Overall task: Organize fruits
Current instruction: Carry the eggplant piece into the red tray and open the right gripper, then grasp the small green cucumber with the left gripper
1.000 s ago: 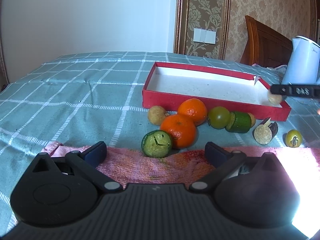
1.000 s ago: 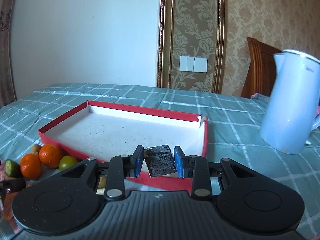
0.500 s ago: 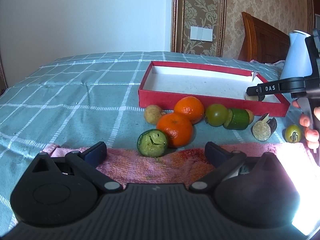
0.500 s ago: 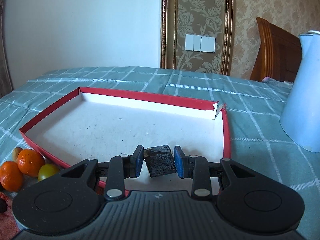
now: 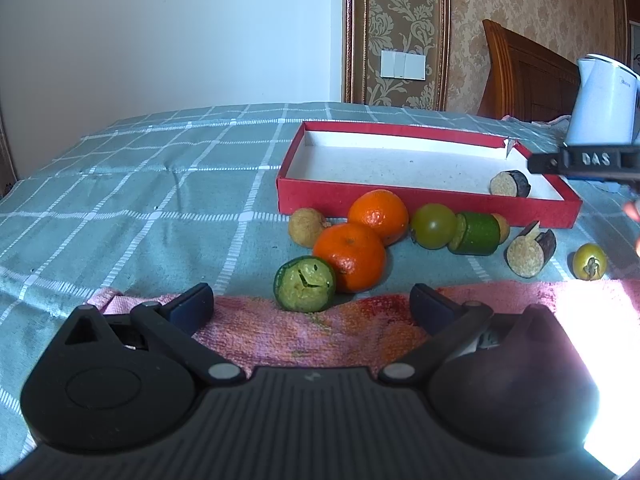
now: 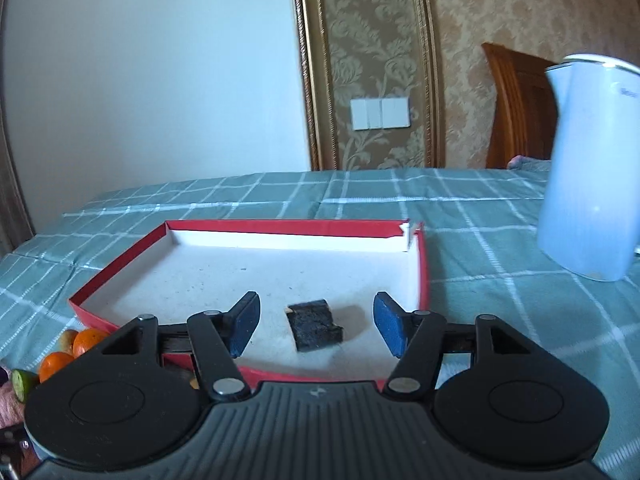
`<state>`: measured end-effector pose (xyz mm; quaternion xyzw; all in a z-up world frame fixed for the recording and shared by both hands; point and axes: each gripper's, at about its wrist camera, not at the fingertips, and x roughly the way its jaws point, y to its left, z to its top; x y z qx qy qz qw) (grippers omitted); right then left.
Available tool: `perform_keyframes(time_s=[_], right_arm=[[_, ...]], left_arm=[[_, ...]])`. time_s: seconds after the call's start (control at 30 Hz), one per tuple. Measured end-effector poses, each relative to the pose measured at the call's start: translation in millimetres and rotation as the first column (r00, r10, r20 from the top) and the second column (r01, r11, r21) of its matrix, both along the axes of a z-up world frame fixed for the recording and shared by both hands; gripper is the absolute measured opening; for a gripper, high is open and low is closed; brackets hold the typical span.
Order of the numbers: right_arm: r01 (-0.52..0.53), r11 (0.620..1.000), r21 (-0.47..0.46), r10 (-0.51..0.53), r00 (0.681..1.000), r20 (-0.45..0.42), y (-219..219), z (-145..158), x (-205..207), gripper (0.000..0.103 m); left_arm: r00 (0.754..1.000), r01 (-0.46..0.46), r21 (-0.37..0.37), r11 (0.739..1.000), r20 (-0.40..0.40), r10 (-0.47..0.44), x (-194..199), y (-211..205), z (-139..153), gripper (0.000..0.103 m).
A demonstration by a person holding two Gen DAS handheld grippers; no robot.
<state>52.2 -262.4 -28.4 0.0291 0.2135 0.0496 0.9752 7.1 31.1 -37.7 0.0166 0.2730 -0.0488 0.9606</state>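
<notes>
Plain white wall (image 5: 180, 32), patterned wallpaper (image 6: 480, 8), wooden headboard (image 5: 524, 76), checked bedspread (image 5: 140, 184).

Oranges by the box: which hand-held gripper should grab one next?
Left. Its hand-held gripper is open, facing the oranges just ahead. The right one, also open, hangs over the box above the dark piece.

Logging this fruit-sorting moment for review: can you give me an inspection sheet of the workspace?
Surface: checked green cloth, pink towel at near edge.
Job's things: one dark-skinned piece lies in the red tray; two oranges, green pieces and small fruits lie outside it.
Clutter: white kettle.
Grippers: left gripper open, empty; right gripper open, piece between its fingers, untouched.
Cables: nothing seen.
Surroundings: wooden chair, wall switches.
</notes>
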Motion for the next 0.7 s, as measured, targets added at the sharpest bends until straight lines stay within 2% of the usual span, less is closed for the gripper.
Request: perform_keyframes(time_s=[0.1, 0.43, 0.53, 0.7], right_arm=[[0.022, 1.0, -0.002, -0.022, 1.0, -0.005, -4.0, -4.2, -8.7, 0.062], [0.157, 0.979, 0.13, -0.157, 0.988, -0.005, -41.4, -18.8, -36.7, 0.065], [0.176, 0.978, 0.115, -0.18, 0.984, 0.018, -40.9, -18.3, -39.4, 0.065], [0.187, 0.978, 0.09, -0.192, 0.98, 0.056, -38.2, -16.6, -44.5, 0.066]], left_arm=[[1.0, -0.001, 0.0, 1.0, 0.001, 0.001, -0.1, 0.1, -0.1, 0.103], [1.0, -0.006, 0.02, 1.0, 0.006, 0.006, 0.3, -1.5, 0.1, 0.103], [1.0, -0.011, 0.038, 0.999, 0.003, 0.011, 0.4, -4.1, 0.5, 0.103], [0.999, -0.022, 0.007, 1.0, -0.024, 0.022, 4.1, 1.5, 3.3, 0.103]])
